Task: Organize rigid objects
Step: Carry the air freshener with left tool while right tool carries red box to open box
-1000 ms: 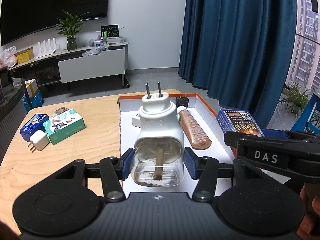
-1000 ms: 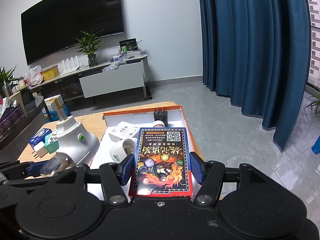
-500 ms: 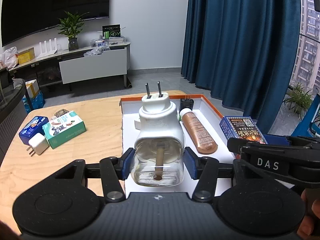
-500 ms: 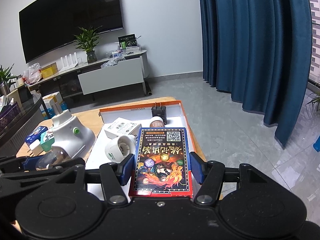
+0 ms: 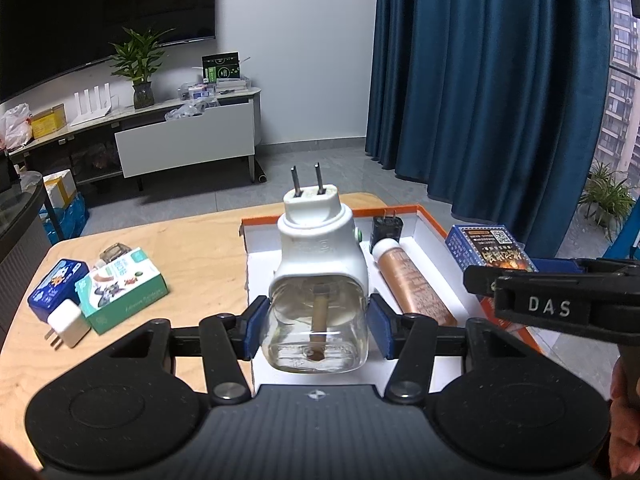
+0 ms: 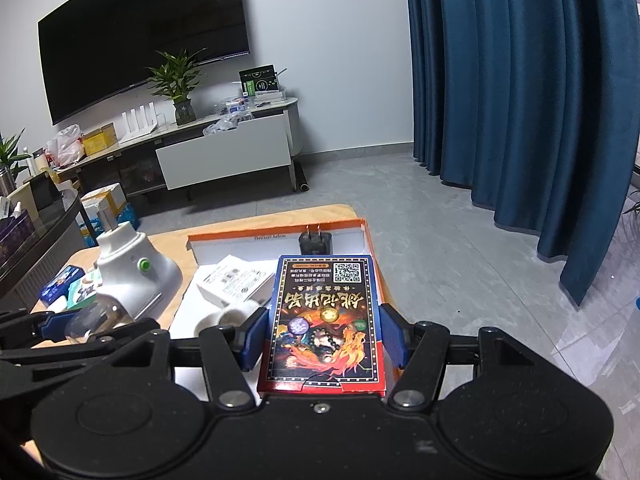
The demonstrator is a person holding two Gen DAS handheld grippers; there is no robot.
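Note:
My left gripper (image 5: 318,330) is shut on a white plug-in mosquito repeller (image 5: 318,280) with a clear liquid bottle, held above the orange-rimmed white box (image 5: 430,216). My right gripper (image 6: 324,338) is shut on a dark blue card box (image 6: 326,316) with a QR code, held over the box's right side; the card box also shows in the left wrist view (image 5: 490,252). Inside the box lie a copper-coloured tube (image 5: 412,280), a black charger (image 5: 386,230), a white carton (image 6: 234,280) and a white roll (image 6: 228,316).
On the wooden table (image 5: 200,248) left of the box lie a teal carton (image 5: 124,288), a blue tin (image 5: 58,288), a white charger (image 5: 66,324) and a small clear case (image 5: 114,252). Beyond the table are a TV cabinet and blue curtains.
Both grippers have drifted slightly while holding their objects; the box and table contents sit a little farther right and lower in the left wrist view. Grips are unchanged.

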